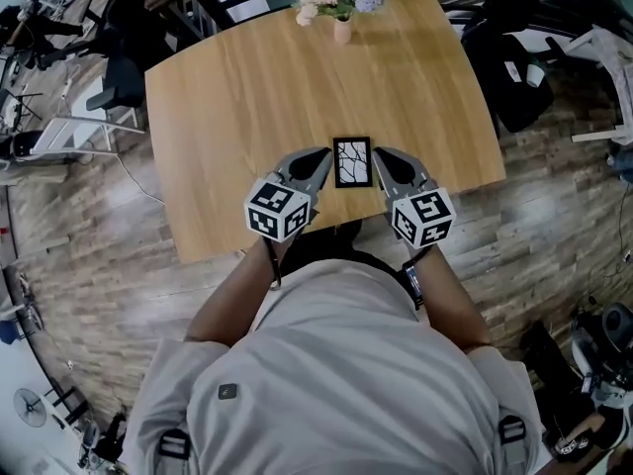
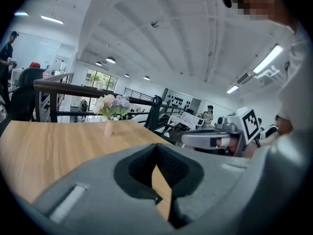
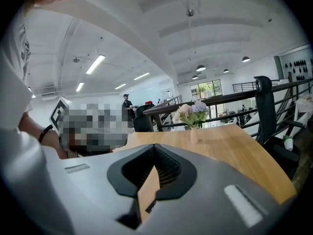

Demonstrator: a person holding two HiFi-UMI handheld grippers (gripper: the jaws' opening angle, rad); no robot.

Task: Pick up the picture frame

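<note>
The picture frame (image 1: 352, 162), small and black-edged with a white picture of dark branching lines, lies flat on the wooden table (image 1: 247, 97) near its front edge. My left gripper (image 1: 323, 154) rests just left of the frame and my right gripper (image 1: 380, 154) just right of it, both pointing away from me. I cannot tell whether either one touches the frame. In the left gripper view the left gripper (image 2: 157, 153) is shut with only tabletop showing past it. The right gripper (image 3: 154, 151) is likewise shut on nothing in its own view. Neither gripper view clearly shows the frame.
A small vase of pale flowers (image 1: 339, 3) stands at the table's far edge, also seen as the vase (image 2: 108, 126) and the vase (image 3: 194, 131). A black bag (image 1: 514, 67) and chairs stand right of the table, a dark railing (image 2: 73, 89) behind it. People stand far off.
</note>
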